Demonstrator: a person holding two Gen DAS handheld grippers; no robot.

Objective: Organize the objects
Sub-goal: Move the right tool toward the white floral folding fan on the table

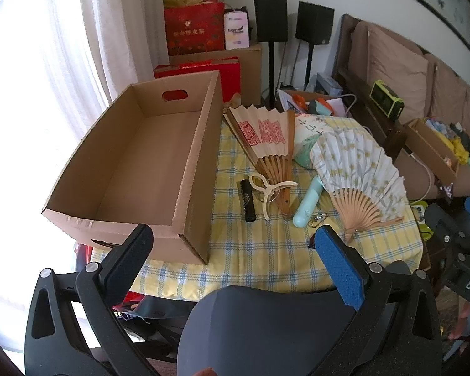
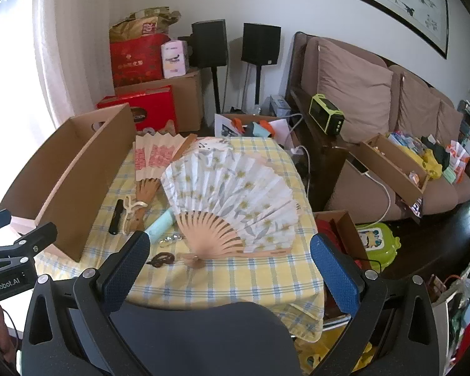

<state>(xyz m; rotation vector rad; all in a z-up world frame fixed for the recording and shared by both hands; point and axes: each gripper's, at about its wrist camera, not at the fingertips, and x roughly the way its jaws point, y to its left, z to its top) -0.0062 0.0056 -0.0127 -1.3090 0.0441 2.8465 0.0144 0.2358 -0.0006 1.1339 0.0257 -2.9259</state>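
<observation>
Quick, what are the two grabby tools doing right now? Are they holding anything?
Left tool: open wide, holding nothing, above the yellow checked tablecloth.
Right tool: open wide, holding nothing, near the white floral paper fan.

box (image 1: pixel 159 169): matt corrugated cardboard | fans (image 2: pixel 232 185): pleated paper, wooden ribs | tablecloth (image 1: pixel 266 250): checked woven cloth

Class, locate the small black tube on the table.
In the left wrist view, the black tube lies on the checked tablecloth between the cardboard box and cream hook.
</observation>
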